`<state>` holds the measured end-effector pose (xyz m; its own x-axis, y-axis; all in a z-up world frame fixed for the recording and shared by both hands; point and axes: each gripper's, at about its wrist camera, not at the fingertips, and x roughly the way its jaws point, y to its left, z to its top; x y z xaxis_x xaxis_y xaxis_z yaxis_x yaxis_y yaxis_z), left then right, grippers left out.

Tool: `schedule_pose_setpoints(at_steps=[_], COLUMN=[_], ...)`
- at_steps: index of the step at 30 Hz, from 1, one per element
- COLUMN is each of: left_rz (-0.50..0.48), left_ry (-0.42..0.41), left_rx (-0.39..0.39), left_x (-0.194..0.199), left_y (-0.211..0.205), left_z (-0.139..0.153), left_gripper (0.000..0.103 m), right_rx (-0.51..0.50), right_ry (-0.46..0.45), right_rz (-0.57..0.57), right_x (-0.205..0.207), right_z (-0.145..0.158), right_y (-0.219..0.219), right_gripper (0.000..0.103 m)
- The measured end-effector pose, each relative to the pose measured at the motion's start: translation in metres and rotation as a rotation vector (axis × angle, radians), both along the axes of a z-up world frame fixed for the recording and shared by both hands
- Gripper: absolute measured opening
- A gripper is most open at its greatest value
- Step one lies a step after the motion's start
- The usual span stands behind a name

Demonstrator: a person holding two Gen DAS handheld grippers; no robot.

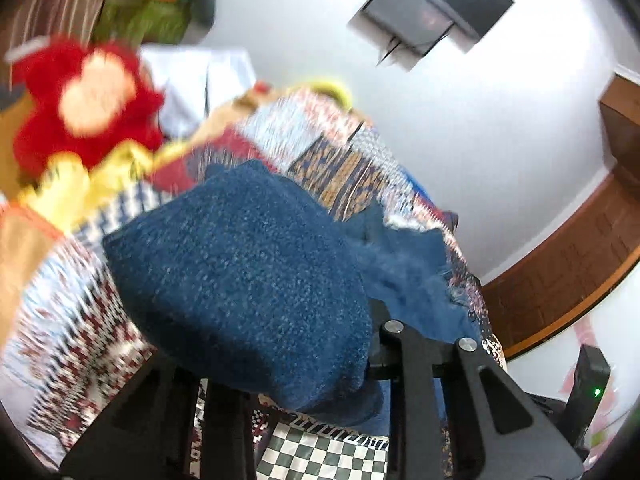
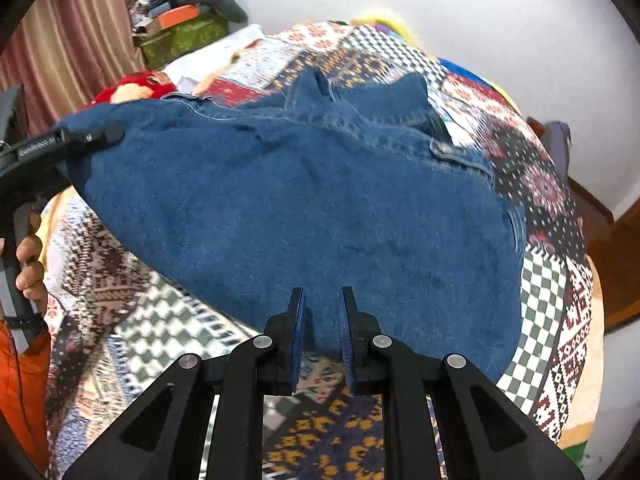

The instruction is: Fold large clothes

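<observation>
A large blue denim garment [image 2: 304, 200] is spread over a patchwork quilt [image 2: 556, 292] on a bed, with its near edge lifted. My right gripper [image 2: 322, 296] is shut on that near edge, and the cloth is pinched between the blue pads [image 2: 299, 336]. My left gripper [image 2: 90, 137] appears at the left of the right wrist view, clamped on the garment's left corner and held up. In the left wrist view the denim [image 1: 240, 280] bunches over the fingers and hides the tips. Only the black linkage [image 1: 416, 364] shows there.
A red plush toy [image 2: 132, 88] lies at the bed's far left. A green box with an orange box on it [image 2: 180, 30] stands behind, next to striped curtains [image 2: 68, 44]. A person's hand [image 2: 30, 268] holds the left gripper's handle. A screen [image 1: 416, 12] hangs on the white wall.
</observation>
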<state>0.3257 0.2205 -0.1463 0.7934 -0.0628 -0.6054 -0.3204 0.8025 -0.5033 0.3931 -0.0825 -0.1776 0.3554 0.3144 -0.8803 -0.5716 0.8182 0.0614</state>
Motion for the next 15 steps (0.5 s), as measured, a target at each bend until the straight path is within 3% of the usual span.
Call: schedule_pose_setpoints(at_steps=[4,8,11,15], left_rz=[0.025,0.039,0.027,-0.01], left_ry=[-0.052,-0.069,-0.062,-0.047], left_rx=[0.13,0.277,0.347,0.37], left_x=[-0.02,-0.028,-0.026,-0.013], left_y=[-0.006,-0.014,-0.023,-0.033], left_z=[0.031,0.045,0.045,0.036], left_gripper=[0.027,0.027,0.027,0.026], right_rx=[0.06,0.141,0.199,0.182], right_ry=[0.012,0.082,0.164,0.321], right_rz=[0.028,0.056,0.084,0.081], right_x=[-0.001,0.008,0.018,0.035], right_z=[0.012,0.008,-0.008,-0.057], right_y=[0.02,0.052,0.079,0.109], right_gripper=[0.012,0.012,0.012,0.012])
